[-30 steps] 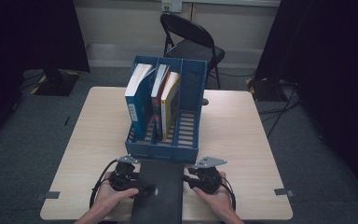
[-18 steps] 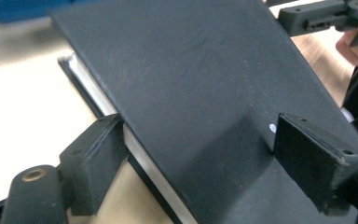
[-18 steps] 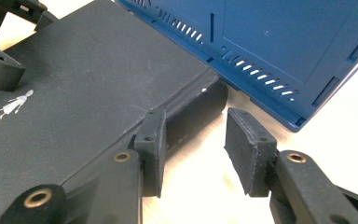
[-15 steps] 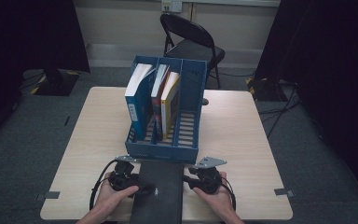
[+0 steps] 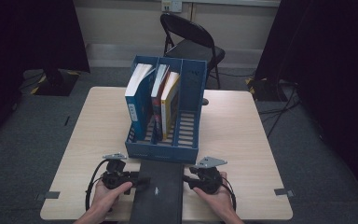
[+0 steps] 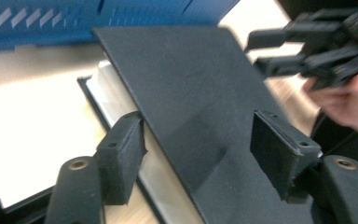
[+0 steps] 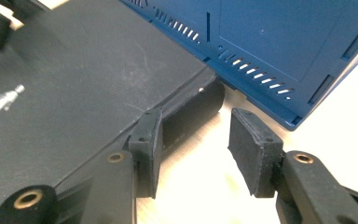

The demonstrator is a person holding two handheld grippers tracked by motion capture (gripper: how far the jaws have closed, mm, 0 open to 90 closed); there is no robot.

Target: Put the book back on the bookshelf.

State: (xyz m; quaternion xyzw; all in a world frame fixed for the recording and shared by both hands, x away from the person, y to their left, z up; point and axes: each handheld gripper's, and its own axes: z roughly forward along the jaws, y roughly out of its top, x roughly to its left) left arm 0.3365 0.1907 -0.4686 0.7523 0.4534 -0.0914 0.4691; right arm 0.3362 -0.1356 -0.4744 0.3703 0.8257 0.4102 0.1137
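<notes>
High view: a black book [image 5: 158, 191] was laid flat on the table [image 5: 242, 140] between the two grippers, just before the blue file rack [image 5: 168, 112]. The left gripper [image 6: 196, 149] had just been closing, its raised cover between the spread jaws, not yet pinched. The right gripper [image 7: 193, 144] had just been opening, jaws spread, one touching the spine.

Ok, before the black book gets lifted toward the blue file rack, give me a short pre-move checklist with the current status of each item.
1. Left gripper around the black book cover: jaws have just been closing, cover edge between them, pads not yet pressing: not ok.
2. Right gripper on the spine: jaws have just been opening, one pad beside the spine, the other over bare table: not ok.
3. Free slot in blue file rack: right compartment empty: ok.
4. Standing books upright: leaning slightly: ok.
5. Cover staying shut when lifted: cannot tell.
</notes>
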